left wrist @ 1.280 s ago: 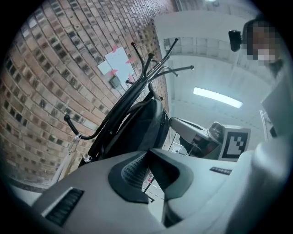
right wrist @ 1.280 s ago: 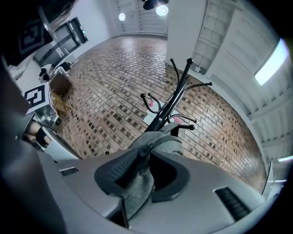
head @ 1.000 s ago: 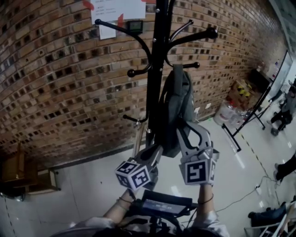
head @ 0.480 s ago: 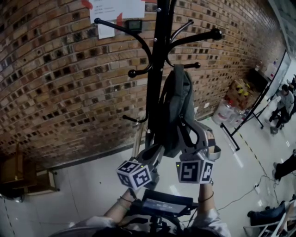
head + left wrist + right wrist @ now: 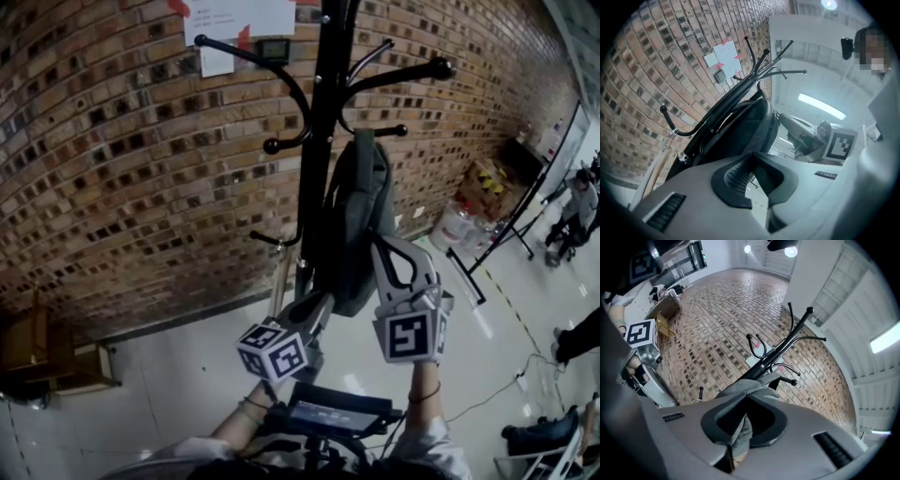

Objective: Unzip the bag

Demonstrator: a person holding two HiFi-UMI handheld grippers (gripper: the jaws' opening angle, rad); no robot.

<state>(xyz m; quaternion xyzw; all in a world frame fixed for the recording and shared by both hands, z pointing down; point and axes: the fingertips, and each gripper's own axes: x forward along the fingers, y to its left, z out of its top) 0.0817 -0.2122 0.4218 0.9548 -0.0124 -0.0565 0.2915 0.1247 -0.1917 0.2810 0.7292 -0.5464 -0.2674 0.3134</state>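
Head view – bag [image 5: 359,220]: grey, hung by its top from a hook of the black coat stand [image 5: 323,141], in front of the brick wall [image 5: 141,169].
Head view – left gripper [image 5: 314,305]: raised to the bag's lower left corner, with its fingertips touching the fabric.
Head view – right gripper [image 5: 380,246]: held against the bag's right side, higher than the left gripper.
Left gripper view – left gripper [image 5: 751,157]: jaws are drawn together at the tips against the bag's [image 5: 745,124] lower edge, which appears to be pinched. Floor is seen through the slot below the tips.
Left gripper view – right gripper [image 5: 780,117]: seen at the bag's far edge, with its marker cube to the right.
Left gripper view – coat stand [image 5: 726,105]: seen slanting behind the bag.
Right gripper view – right gripper [image 5: 746,397]: jaws have just been closing and are clenched on a fold of the bag's [image 5: 740,387] grey fabric, which hangs down between the pads.
Right gripper view – coat stand [image 5: 787,345]: its hooks are seen beyond the bag, against the brick wall [image 5: 726,310].
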